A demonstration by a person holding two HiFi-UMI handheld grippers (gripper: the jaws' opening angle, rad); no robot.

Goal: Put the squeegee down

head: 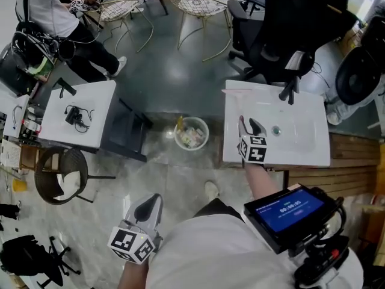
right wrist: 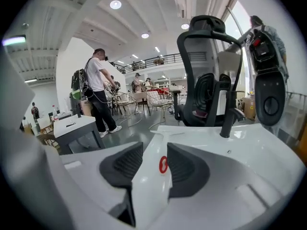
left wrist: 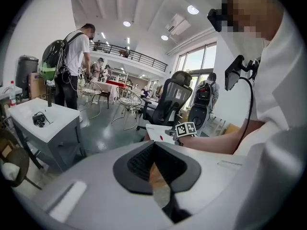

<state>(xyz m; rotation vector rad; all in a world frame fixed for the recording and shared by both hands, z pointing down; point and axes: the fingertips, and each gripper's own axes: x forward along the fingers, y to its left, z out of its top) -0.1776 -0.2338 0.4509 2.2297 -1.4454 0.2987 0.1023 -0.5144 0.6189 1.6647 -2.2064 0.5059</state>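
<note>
My right gripper (head: 249,125) (right wrist: 154,150) hangs over the left part of the white sink basin (head: 313,143) (right wrist: 249,147). Its jaws stand wide open with nothing between them. Through the gap I see the sink's rim with a small red mark (right wrist: 163,164). A thin pale bar (head: 240,92), perhaps the squeegee, lies along the sink's far left rim. The black tap (head: 289,90) (right wrist: 229,116) stands at the sink's back. My left gripper (head: 147,206) (left wrist: 153,145) is held low by the person's body, shut and empty.
A waste bin (head: 191,133) stands on the floor left of the sink. A white table (head: 99,131) with a black gadget (head: 75,116) is at the left, with a round wicker stool (head: 60,173) in front. A black office chair (head: 289,29) is behind the sink. A person with a backpack (head: 54,17) stands far left.
</note>
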